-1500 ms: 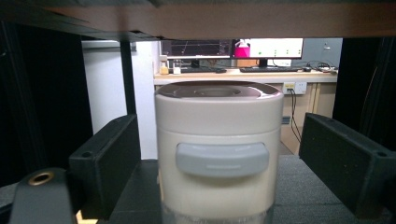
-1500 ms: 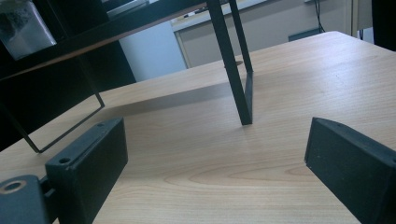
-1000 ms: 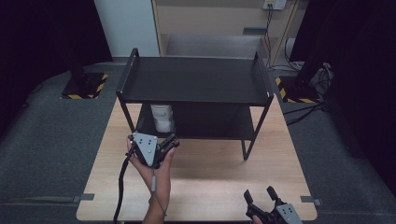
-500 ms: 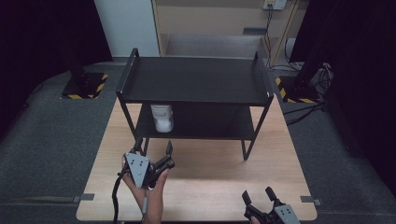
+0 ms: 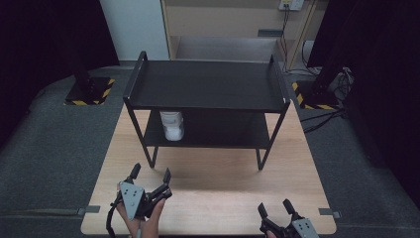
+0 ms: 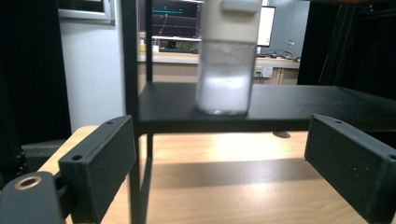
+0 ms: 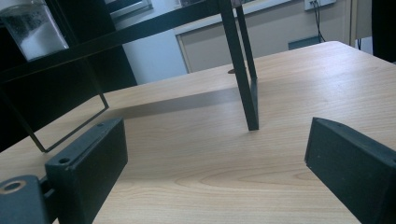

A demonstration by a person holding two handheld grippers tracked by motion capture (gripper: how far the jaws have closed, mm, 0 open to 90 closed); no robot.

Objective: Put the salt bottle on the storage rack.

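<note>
A clear jar [image 5: 172, 126] with a white lid and white contents stands upright on the lower tier of a black two-tier shelf [image 5: 208, 84], near its left end. My left gripper [image 5: 151, 172] is open over the table's front left, well short of the shelf, with nothing between its jaws. In the left gripper view the jar [image 6: 226, 60] stands straight ahead beyond the open jaws. My right gripper [image 5: 274, 207] is open at the front right edge and holds nothing. In the right gripper view the jar [image 7: 35, 30] shows at the upper left.
The shelf stands on a wooden table [image 5: 213, 193]; its thin black legs [image 7: 243, 70] rise from the tabletop ahead of the right gripper. Bare wood lies between the two grippers. Dark carpet surrounds the table.
My left gripper has drawn back from the shelf toward the table's near edge and sunk lower. The jar has stayed on the lower tier. The right gripper has kept still.
</note>
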